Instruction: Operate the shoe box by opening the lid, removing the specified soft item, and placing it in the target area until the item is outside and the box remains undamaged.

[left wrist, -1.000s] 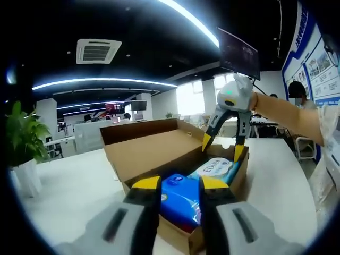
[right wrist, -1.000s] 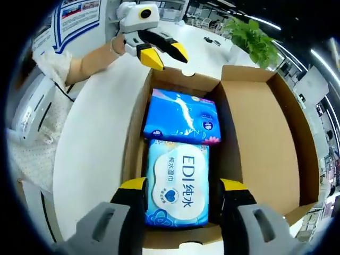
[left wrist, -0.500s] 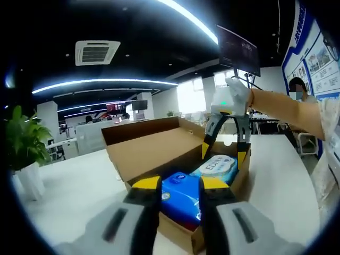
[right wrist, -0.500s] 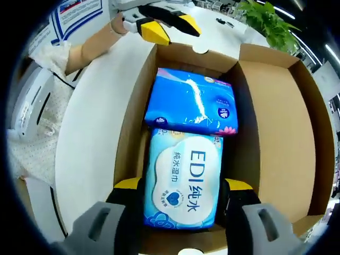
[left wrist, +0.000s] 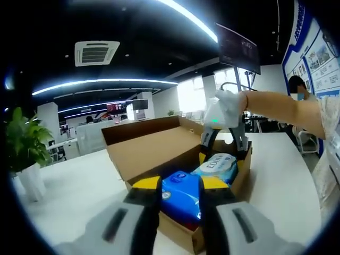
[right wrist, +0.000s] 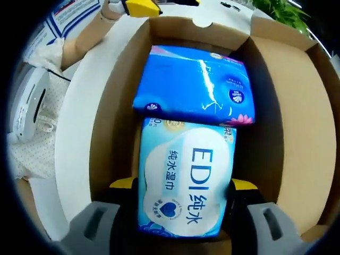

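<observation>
An open cardboard shoe box [left wrist: 154,149] stands on a white table [left wrist: 69,202], its lid folded back. Inside lie a dark blue soft pack [left wrist: 183,199] and a light blue wipes pack [left wrist: 218,164] end to end. My left gripper [left wrist: 179,186] hovers open just before the box's near end, nothing between its jaws. In the right gripper view, my right gripper [right wrist: 183,186] is down inside the box [right wrist: 114,106], open, one jaw on each side of the wipes pack [right wrist: 186,180]. The blue pack [right wrist: 196,85] lies beyond it. A yellow left fingertip [right wrist: 141,6] shows past the far wall.
A potted plant [left wrist: 24,143] stands at the table's left end. A person's arm [left wrist: 281,109] reaches in from the right, and their patterned clothing [right wrist: 32,154] lies beside the table edge. A wall with posters [left wrist: 319,58] and a hanging screen [left wrist: 237,50] are behind.
My right gripper has sunk lower into the box, so the wipes pack now sits between its jaws. The left gripper has hardly moved.
</observation>
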`<state>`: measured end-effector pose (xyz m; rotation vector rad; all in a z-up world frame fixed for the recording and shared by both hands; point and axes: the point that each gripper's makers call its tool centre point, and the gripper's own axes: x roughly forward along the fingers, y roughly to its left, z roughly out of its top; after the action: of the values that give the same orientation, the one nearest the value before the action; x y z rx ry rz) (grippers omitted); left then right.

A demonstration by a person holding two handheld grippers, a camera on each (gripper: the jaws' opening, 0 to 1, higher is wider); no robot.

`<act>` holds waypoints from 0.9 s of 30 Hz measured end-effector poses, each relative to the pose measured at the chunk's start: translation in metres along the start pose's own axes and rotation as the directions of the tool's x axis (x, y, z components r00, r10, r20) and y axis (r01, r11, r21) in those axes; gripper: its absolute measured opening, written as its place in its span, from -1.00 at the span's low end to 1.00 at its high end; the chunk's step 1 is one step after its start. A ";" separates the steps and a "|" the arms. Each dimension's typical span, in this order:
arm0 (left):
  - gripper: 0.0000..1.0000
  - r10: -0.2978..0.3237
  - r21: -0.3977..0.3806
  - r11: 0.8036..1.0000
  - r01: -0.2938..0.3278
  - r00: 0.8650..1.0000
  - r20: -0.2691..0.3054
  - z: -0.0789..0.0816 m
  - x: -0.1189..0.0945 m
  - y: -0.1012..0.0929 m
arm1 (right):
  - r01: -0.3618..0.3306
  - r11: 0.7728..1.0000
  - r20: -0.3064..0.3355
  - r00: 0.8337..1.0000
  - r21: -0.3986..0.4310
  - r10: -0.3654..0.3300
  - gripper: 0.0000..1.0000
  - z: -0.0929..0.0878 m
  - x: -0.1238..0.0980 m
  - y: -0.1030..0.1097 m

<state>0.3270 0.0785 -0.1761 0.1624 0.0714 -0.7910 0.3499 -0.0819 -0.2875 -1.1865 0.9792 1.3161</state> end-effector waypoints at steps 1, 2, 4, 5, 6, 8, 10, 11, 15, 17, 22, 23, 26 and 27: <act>-0.44 -0.001 0.000 1.000 0.001 1.000 -0.001 0.000 0.000 0.000 | -0.003 1.000 -0.004 1.000 0.000 0.003 0.44 0.000 0.002 0.001; -0.44 -0.001 0.000 1.000 0.001 1.000 -0.002 -0.001 0.001 0.000 | -0.007 1.000 -0.007 1.000 0.001 0.007 0.46 -0.001 0.003 0.002; -0.44 -0.001 0.001 1.000 0.001 1.000 -0.005 -0.001 0.002 0.000 | -0.013 1.000 -0.015 1.000 0.005 0.013 0.48 -0.002 0.007 0.006; -0.44 -0.002 0.001 1.000 0.002 1.000 -0.007 -0.002 0.002 0.000 | -0.017 1.000 -0.018 1.000 0.005 0.017 0.49 -0.002 0.009 0.008; -0.44 -0.002 0.001 1.000 0.002 1.000 -0.008 -0.002 0.002 0.000 | -0.022 1.000 -0.021 1.000 0.007 0.022 0.50 -0.002 0.011 0.007; -0.44 -0.002 0.003 1.000 0.002 1.000 -0.015 -0.004 0.003 0.000 | -0.031 0.999 -0.027 0.999 0.012 0.031 0.52 -0.003 0.015 0.007; -0.44 -0.001 0.004 1.000 0.001 1.000 -0.017 -0.004 0.004 0.000 | -0.037 0.999 -0.032 0.999 0.013 0.038 0.54 -0.003 0.018 0.006; -0.44 0.000 0.004 1.000 0.000 1.000 -0.019 -0.005 0.004 0.001 | -0.041 0.999 -0.037 0.998 0.014 0.042 0.56 -0.003 0.020 0.005; -0.44 0.002 0.005 1.000 -0.002 1.000 -0.022 -0.006 0.005 0.001 | -0.060 0.998 -0.040 0.997 0.020 0.061 0.55 -0.004 0.020 0.004; -0.44 0.003 0.005 1.000 -0.002 1.000 -0.025 -0.007 0.006 0.002 | -0.071 0.997 -0.037 0.997 0.023 0.072 0.55 -0.005 0.021 0.003; -0.45 0.004 0.010 1.000 -0.004 0.999 -0.037 -0.011 0.008 0.001 | -0.092 0.996 -0.048 0.995 0.020 0.093 0.57 -0.005 0.021 0.002; -0.45 0.004 0.010 1.000 -0.004 0.999 -0.039 -0.011 0.009 0.001 | -0.092 0.996 -0.049 0.994 0.021 0.093 0.58 -0.005 0.021 0.002; -0.45 0.005 0.009 1.000 -0.005 0.999 -0.044 -0.013 0.009 0.001 | -0.094 0.995 -0.054 0.994 0.019 0.095 0.58 -0.006 0.021 0.003; -0.45 0.005 0.009 1.000 -0.005 0.999 -0.045 -0.013 0.009 0.001 | -0.095 0.995 -0.056 0.994 0.019 0.095 0.58 -0.006 0.021 0.002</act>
<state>0.3343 0.0753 -0.1901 0.1883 0.1100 -0.7829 0.3493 -0.0841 -0.3095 -1.1829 1.0971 1.3528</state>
